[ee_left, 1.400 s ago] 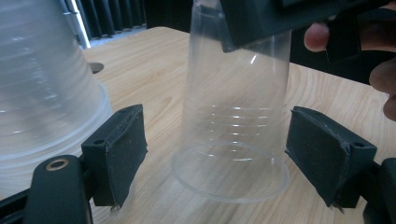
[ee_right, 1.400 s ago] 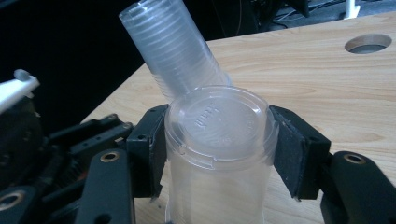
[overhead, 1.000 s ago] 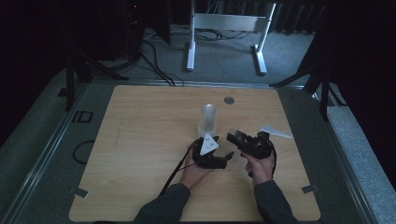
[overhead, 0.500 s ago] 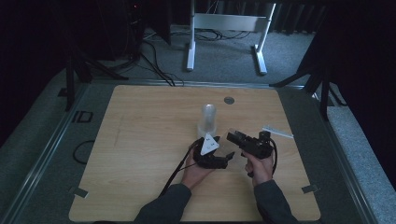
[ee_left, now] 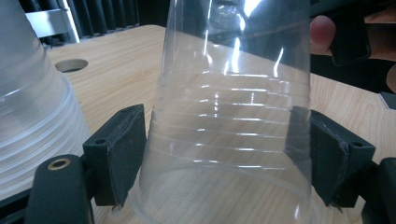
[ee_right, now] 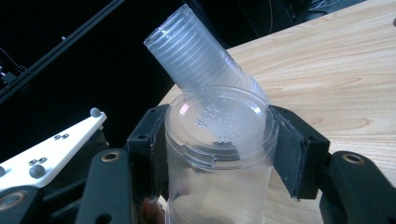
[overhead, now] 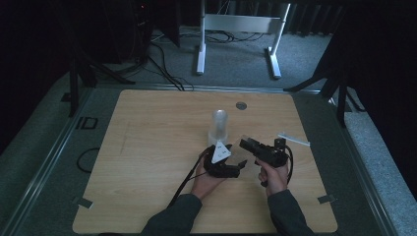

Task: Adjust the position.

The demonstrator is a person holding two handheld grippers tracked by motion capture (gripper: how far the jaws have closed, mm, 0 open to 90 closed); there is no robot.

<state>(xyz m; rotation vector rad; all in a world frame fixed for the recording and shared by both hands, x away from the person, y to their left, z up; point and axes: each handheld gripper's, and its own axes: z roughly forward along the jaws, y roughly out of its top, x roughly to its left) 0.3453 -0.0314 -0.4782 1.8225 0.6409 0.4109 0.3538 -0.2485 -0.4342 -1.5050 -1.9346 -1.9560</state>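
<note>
A: Where is the clear plastic cup (ee_left: 233, 116) sitting?

B: It is hanging between the two grippers, above the near middle of the wooden table (overhead: 147, 147), just in front of the stack of clear cups (overhead: 219, 125) that is standing upright on the wood.

A: Who is holding it?

B: The right gripper (ee_right: 219, 144) is clamping it by the closed base end; both black pads are pressing on the wall there. The left gripper (ee_left: 224, 154) is taking the wider body, with the rim toward its camera. Its jaws have just been closing around the cup; the right pad is lying against the wall, the left pad is sitting right at it, and whether that one is pressing is hard to tell.

A: Anything else around?

B: A white strip (overhead: 293, 139) is lying on the table beyond the right hand (overhead: 273, 177), and a round hole (overhead: 241, 105) is showing near the far edge.
</note>
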